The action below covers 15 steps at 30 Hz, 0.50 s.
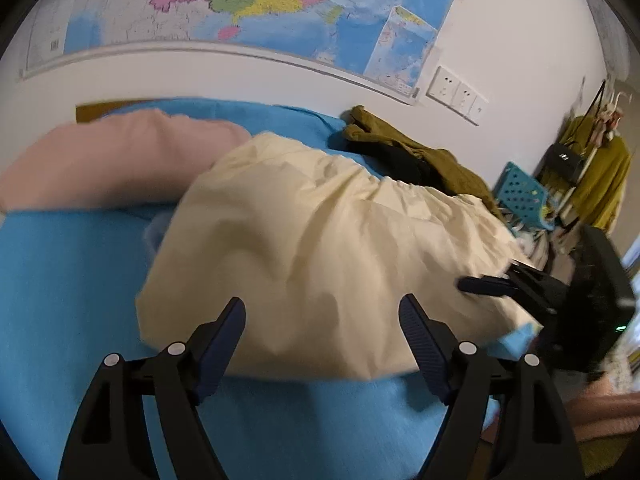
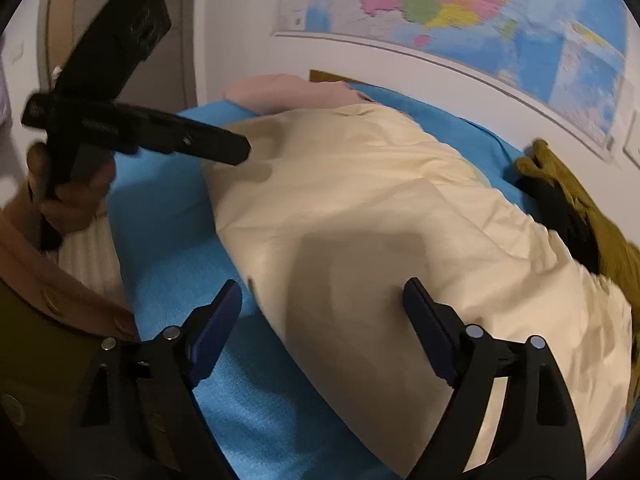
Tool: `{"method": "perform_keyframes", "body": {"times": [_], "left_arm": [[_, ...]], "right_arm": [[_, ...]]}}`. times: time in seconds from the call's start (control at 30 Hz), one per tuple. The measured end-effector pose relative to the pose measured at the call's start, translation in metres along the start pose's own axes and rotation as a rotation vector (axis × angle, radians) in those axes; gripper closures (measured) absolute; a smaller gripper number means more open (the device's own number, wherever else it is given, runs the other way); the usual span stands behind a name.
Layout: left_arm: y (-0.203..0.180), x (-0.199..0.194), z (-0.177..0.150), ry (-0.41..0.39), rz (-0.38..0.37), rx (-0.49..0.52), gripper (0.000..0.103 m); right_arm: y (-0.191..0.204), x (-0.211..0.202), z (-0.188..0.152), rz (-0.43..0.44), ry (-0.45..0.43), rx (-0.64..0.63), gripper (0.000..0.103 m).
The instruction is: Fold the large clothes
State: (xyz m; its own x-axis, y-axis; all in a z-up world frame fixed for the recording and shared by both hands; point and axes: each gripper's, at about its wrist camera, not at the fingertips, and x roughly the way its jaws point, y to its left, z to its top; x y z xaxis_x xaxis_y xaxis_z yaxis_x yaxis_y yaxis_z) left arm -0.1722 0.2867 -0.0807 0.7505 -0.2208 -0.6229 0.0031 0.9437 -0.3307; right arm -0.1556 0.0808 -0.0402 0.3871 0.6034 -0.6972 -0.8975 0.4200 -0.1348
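A large cream garment (image 1: 320, 240) lies in a folded, rumpled heap on the blue bed sheet (image 1: 60, 280). It also shows in the right wrist view (image 2: 380, 220). My left gripper (image 1: 322, 312) is open and empty, hovering just above the garment's near edge. My right gripper (image 2: 322, 292) is open and empty over the garment's near end. The right gripper also shows at the right of the left wrist view (image 1: 500, 284), by the garment's right edge. The left gripper shows in the right wrist view (image 2: 224, 148), over the garment's far left side.
A pink pillow (image 1: 100, 160) lies at the head of the bed. An olive and black garment (image 1: 412, 156) lies by the wall. A map (image 1: 240, 4) hangs above. A blue crate (image 1: 520, 196) and a rack with yellow clothing (image 1: 604, 176) stand at the right.
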Motion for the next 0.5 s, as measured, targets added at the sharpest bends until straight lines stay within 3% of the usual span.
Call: {"method": "perform_keyframes", "body": {"times": [0.17,0.27,0.33,0.5], "left_arm": [[0.005,-0.002,-0.019,0.062,-0.076,-0.037,0.024],[0.006,-0.003,-0.030,0.102,-0.159,-0.037,0.019],[0.003,0.002,-0.035,0.117,-0.174,-0.028,0.015],[0.010,0.030,-0.027,0.137,-0.280,-0.140,0.015]], "right_arm": [[0.010,0.019,-0.006,-0.118,0.035,-0.110,0.023],[-0.002,0.015,-0.004,-0.083,0.014,-0.057,0.039],[-0.012,0.009,0.000,-0.051,-0.002,-0.010,0.050],[-0.038,-0.005,0.009,0.020,-0.056,0.158,0.055]]}}
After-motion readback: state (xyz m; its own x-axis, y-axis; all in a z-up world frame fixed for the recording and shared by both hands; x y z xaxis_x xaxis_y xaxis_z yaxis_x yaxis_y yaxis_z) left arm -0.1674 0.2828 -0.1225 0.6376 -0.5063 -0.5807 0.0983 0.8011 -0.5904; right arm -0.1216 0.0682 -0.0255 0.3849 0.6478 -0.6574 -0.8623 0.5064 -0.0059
